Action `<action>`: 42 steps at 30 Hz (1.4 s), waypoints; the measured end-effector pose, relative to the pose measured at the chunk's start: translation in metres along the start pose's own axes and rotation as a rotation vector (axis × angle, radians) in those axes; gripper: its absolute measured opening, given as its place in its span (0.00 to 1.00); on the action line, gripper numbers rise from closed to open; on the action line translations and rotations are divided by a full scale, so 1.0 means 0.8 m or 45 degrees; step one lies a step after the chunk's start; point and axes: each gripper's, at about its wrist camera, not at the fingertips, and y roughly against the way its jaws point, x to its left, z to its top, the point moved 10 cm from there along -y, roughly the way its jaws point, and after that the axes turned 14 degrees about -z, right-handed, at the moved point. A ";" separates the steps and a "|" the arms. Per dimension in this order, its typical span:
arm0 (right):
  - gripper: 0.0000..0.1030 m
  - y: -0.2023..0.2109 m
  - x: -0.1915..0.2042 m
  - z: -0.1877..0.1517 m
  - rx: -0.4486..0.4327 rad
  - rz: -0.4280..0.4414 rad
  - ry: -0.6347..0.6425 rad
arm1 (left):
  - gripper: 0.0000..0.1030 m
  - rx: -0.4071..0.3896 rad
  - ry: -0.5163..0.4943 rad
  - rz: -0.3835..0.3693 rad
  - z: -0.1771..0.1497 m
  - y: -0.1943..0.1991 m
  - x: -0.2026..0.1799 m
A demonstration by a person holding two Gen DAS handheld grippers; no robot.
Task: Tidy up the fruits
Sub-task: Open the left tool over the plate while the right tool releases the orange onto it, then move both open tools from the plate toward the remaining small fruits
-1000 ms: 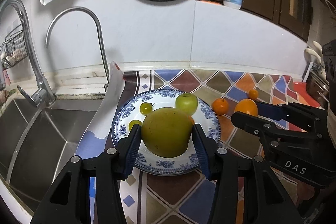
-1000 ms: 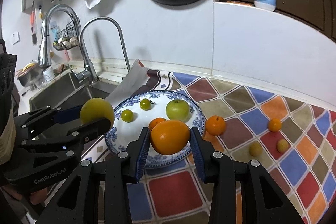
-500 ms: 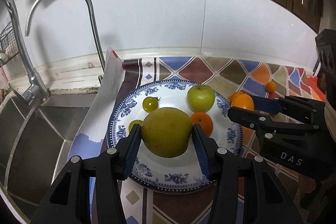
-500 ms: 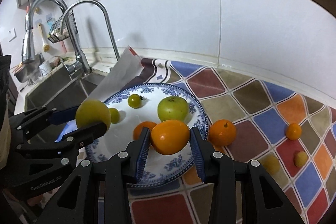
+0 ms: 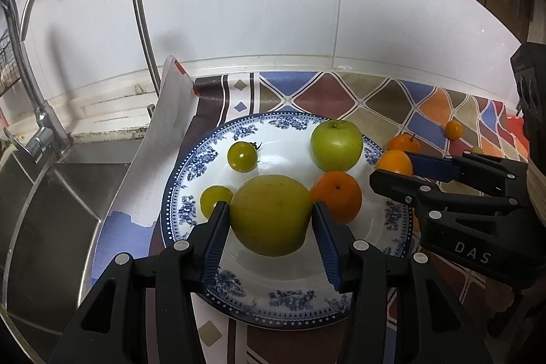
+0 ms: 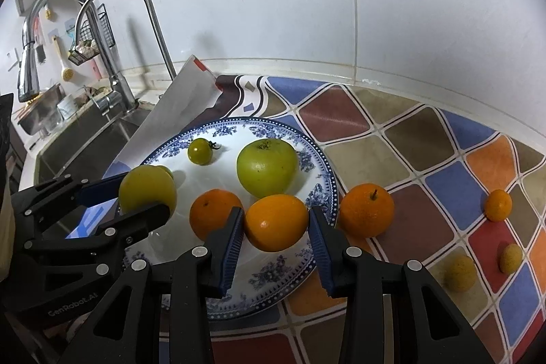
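Carrying two round fruits over the plate (image 5: pixel 191 193), one per gripper.

Left gripper (image 5: pixel 270 217) pinches a yellow-green fruit (image 5: pixel 269 214) across its widest part; right gripper (image 6: pixel 275 224) pinches an orange (image 6: pixel 275 222) likewise, both above the plate's near half. Each looks firm, smooth and likely to roll, so hold at the equator and release low.

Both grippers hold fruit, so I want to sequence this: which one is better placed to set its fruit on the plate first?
Left, probably. The left gripper holds its yellow-green fruit over bare plate; the right gripper's orange hangs near the rim, close beside another orange.
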 end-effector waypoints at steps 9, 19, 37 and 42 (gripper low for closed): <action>0.46 0.010 -0.002 0.003 -0.020 -0.013 -0.010 | 0.57 -0.073 -0.015 0.038 0.012 0.019 0.002; 0.48 0.064 -0.014 0.006 -0.100 -0.074 -0.023 | 0.67 -0.157 -0.062 0.072 0.019 0.067 -0.017; 0.63 0.184 -0.052 -0.022 -0.229 -0.208 -0.108 | 0.83 -0.272 -0.137 0.044 0.013 0.144 -0.093; 0.63 0.207 -0.073 -0.031 -0.244 -0.249 -0.141 | 0.83 -0.298 -0.153 0.024 0.012 0.153 -0.117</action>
